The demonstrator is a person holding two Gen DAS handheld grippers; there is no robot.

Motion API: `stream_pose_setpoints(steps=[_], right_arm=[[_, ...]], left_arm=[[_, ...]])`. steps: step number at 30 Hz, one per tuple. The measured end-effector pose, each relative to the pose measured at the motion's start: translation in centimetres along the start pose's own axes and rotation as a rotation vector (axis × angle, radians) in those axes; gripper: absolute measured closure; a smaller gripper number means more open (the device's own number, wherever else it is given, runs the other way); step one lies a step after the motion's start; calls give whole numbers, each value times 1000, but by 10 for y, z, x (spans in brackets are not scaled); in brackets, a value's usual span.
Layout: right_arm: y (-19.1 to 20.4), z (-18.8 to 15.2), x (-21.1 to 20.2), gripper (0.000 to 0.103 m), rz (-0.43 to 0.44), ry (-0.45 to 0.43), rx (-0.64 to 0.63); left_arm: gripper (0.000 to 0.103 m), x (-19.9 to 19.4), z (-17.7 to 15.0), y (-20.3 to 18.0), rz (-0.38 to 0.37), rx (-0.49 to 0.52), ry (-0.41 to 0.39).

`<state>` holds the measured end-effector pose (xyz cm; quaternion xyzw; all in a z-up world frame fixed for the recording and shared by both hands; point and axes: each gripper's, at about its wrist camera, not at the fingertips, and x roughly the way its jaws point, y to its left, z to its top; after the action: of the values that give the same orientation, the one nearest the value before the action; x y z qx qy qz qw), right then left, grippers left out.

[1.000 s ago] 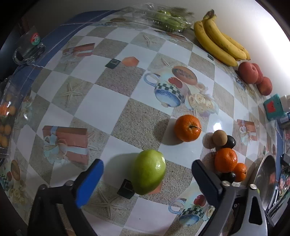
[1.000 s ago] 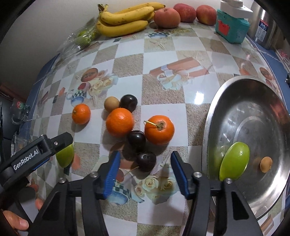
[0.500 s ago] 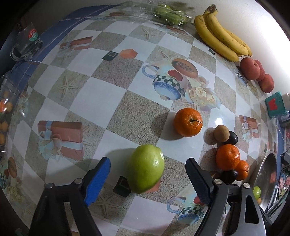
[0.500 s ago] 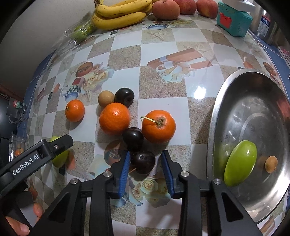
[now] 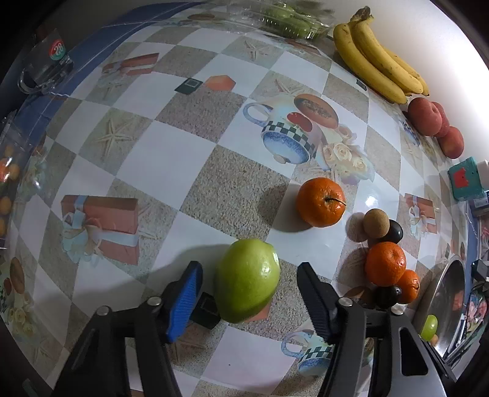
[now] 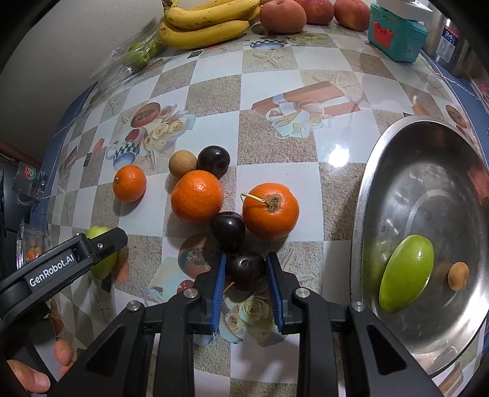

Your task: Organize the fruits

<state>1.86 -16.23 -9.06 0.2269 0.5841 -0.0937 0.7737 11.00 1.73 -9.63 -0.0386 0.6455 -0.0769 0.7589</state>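
Closing on a dark plum (image 6: pixel 246 270) at lower centre of the right view, the right gripper (image 6: pixel 246 274) has both blue pads at the fruit's sides, apparently touching it and holding it; the plum sits on the table (image 6: pixel 275 76), just below a second plum (image 6: pixel 226 231) and near two oranges (image 6: pixel 197 197) (image 6: pixel 270 210). To do this well, I judge the squeeze should be gentle, since the skin looks soft; lift straight up before swinging right, so the neighbouring plum and oranges are not knocked rolling.

In the left view the left gripper (image 5: pixel 247 293) stands open around a green pear (image 5: pixel 247 284) at lower centre; a gap shows between each pad and the fruit, so it is not yet held; centring the pear between the pads before closing should keep it from squirting out.

The steel bowl (image 6: pixel 366 195) at right of the right view holds one green pear (image 6: pixel 406 273) and a small brown fruit (image 6: pixel 457 275), lying near each other; most of its floor is bare. A clear plastic tray (image 5: pixel 275 15) at top of the left view holds green fruit, too blurred to name.
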Motion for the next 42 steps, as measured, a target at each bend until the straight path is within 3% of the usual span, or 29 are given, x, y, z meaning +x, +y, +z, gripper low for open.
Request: stream_pose_setpoints(steps=[9, 42], right_arm=[[0, -1, -1, 76, 0, -1, -1], [5, -2, -15, 76, 20, -37, -36]], left_arm=[[58, -2, 4, 8, 1, -11, -7], [59, -28, 1, -2, -33, 2, -83]])
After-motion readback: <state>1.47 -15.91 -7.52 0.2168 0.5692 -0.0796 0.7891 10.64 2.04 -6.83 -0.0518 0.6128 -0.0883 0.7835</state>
